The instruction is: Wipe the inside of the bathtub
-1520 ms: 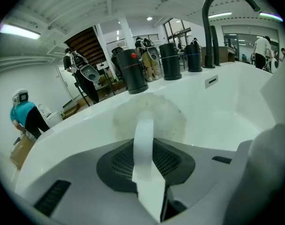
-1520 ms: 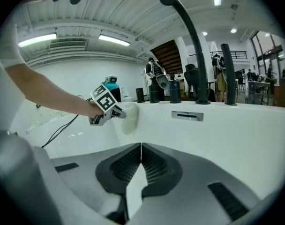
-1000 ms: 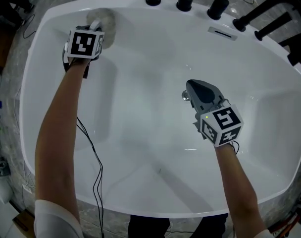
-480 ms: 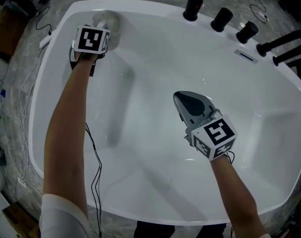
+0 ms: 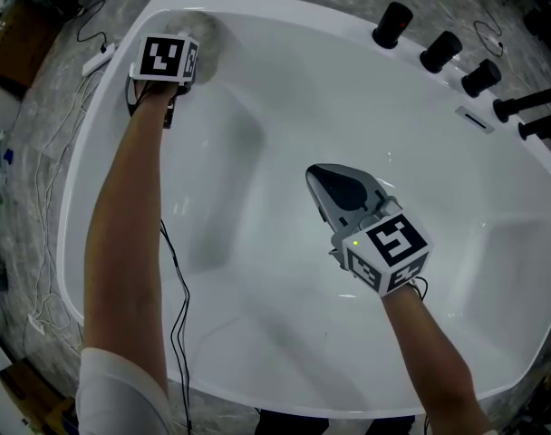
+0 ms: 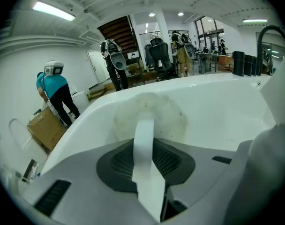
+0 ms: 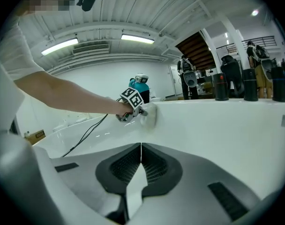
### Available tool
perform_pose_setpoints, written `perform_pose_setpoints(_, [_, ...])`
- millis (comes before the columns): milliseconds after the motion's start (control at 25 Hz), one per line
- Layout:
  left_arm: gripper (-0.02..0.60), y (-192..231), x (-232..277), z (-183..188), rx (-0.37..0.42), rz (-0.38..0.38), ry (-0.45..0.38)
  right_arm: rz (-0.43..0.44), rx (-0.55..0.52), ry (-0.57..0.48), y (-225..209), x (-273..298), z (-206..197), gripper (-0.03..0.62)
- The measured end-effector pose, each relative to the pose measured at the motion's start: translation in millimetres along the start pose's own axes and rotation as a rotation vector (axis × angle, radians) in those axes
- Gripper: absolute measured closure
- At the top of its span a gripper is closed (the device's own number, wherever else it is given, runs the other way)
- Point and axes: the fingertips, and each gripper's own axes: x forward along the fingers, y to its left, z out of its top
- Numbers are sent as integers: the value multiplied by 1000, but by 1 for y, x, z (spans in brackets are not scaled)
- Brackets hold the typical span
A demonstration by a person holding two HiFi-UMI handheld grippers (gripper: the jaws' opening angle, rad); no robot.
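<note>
Nearest, right gripper (image 5: 315,174) inside glossy white bathtub (image 5: 257,279), over mid-basin; jaws pressed together, nothing between them. Farther out, left gripper (image 5: 187,47) at arm's reach in far left corner, jaws clenched on round pale grubby cloth pad (image 5: 208,36); pad lies flat against tub's inner wall just under rim. Beyond, three black cylindrical knobs (image 5: 439,51) in row on far rim
</note>
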Motion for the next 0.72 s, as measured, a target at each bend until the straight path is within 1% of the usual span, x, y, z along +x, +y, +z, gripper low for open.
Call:
perform_pose_setpoints(80, [482,4,2,-2,-16,-9,-2,-5,10,5,-1,-1,-7,574])
perform_pose_setpoints(160, [482,5,5,-4,-59,-22,-13,-15,21,7,-5,-2,-15,574])
perform_pose_setpoints(280, [483,3,11,-13,-104,-14,-27,-29,40,14,-10,-5,-30,574])
perform_pose_setpoints(600, [485,-17,25,-39,-149,38,-36,-57,78,26,-25,-21,-67,574])
perform_pose_setpoints(720, [485,-29,33,-56,-167,41,-23,-70,90,29,-32,-30,-81,574])
